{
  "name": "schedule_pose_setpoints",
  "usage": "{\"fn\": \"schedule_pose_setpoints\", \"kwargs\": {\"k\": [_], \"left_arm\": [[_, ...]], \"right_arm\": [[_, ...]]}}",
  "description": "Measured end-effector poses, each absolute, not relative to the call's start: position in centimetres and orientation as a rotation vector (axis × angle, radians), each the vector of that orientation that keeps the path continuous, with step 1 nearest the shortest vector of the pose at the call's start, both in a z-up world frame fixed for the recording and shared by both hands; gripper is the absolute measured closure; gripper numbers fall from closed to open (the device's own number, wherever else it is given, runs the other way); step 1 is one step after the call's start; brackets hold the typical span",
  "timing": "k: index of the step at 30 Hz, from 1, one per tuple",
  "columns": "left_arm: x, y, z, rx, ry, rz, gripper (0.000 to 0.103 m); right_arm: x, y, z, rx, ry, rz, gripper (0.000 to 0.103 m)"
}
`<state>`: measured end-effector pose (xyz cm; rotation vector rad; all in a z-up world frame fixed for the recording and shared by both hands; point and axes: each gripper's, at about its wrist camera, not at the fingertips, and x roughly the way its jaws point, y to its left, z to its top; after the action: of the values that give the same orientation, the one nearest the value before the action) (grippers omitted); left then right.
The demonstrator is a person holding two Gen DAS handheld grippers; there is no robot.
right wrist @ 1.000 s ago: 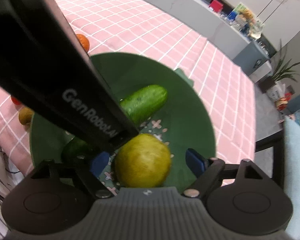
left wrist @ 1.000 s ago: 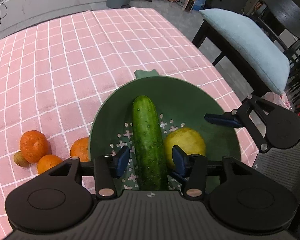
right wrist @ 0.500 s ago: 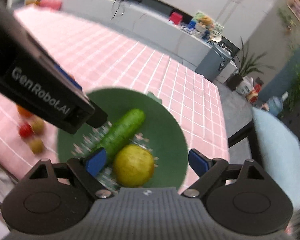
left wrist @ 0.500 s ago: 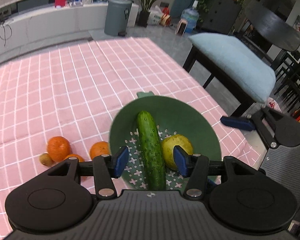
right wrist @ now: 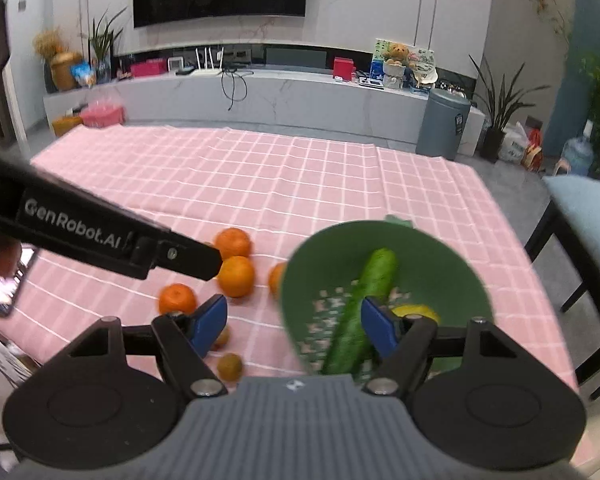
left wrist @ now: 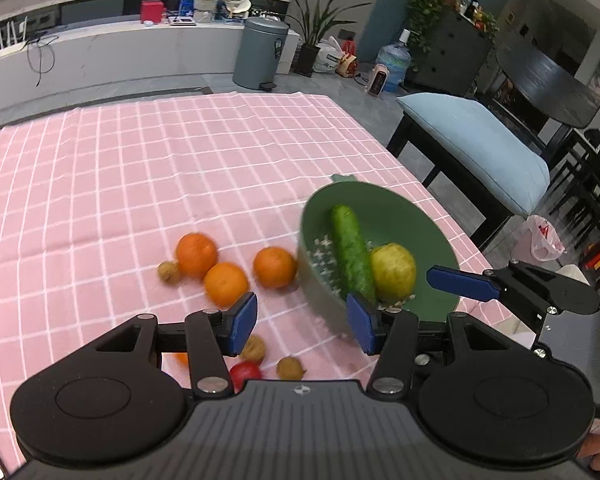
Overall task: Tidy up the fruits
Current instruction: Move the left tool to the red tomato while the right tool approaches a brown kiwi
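Note:
A green colander bowl (left wrist: 404, 216) (right wrist: 440, 256) stands near the table's right edge and holds a cucumber (left wrist: 350, 250) (right wrist: 364, 296) and a yellow-green fruit (left wrist: 394, 268) (right wrist: 414, 312). Several oranges (left wrist: 226, 282) (right wrist: 236, 276) lie on the pink checked cloth left of the bowl, with small brown fruits (left wrist: 288, 368) (right wrist: 230, 366) and a red fruit (left wrist: 244, 372) nearer me. My left gripper (left wrist: 302, 322) is open and empty, raised above the cloth beside the bowl. My right gripper (right wrist: 294, 322) is open and empty, raised above the bowl's left rim.
The right gripper's finger (left wrist: 464, 282) shows at the right of the left wrist view. The left gripper's body (right wrist: 100, 232) crosses the right wrist view. A chair with a blue cushion (left wrist: 476, 148) stands beyond the table's right edge. A phone (right wrist: 8, 292) lies at the table's left corner.
Both grippers have pulled back and risen away from the bowl. The left one has swung leftward, so the oranges and small fruits now sit ahead of it. The cucumber and yellow-green fruit stay in the bowl.

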<state>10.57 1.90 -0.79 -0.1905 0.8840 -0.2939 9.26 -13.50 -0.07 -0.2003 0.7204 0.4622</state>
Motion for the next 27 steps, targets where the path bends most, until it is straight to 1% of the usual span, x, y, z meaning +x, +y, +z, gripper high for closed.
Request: {"fn": "schedule_pose_setpoints", "kwargs": {"k": [3, 5, 7, 8, 10, 12, 13, 18, 27], "left_arm": [[9.6, 3.2, -1.5, -0.197, 0.876, -0.293, 0.042], [9.0, 4.0, -2.1, -0.205, 0.873, -0.298, 0.042], [8.3, 4.7, -2.7, -0.212, 0.872, -0.301, 0.042], [8.1, 5.0, -3.0, -0.215, 0.871, -0.301, 0.042], [7.8, 5.5, -3.6, -0.221, 0.872, -0.306, 0.042], [7.5, 5.8, -4.3, -0.227, 0.877, -0.312, 0.042], [7.4, 5.9, -4.6, -0.225, 0.878, -0.314, 0.042], [7.0, 5.8, -6.7, -0.205, 0.899, -0.306, 0.044], [8.1, 5.1, -9.1, -0.221, 0.937, -0.321, 0.047]], "right_arm": [[8.5, -12.7, -0.6, -0.151, 0.724, 0.460, 0.034], [8.2, -12.4, -1.2, -0.122, 0.732, 0.463, 0.038], [8.2, -12.1, -1.9, -0.098, 0.755, 0.462, 0.048], [8.2, -11.9, -2.4, -0.083, 0.769, 0.460, 0.049], [8.1, -11.7, -3.3, -0.073, 0.790, 0.454, 0.056], [7.8, -11.6, -4.2, -0.076, 0.810, 0.455, 0.058], [7.7, -11.4, -4.6, -0.080, 0.819, 0.456, 0.062], [7.3, -10.6, -6.6, -0.131, 0.847, 0.443, 0.068], [8.3, -10.4, -8.0, -0.145, 0.869, 0.473, 0.070]]}}
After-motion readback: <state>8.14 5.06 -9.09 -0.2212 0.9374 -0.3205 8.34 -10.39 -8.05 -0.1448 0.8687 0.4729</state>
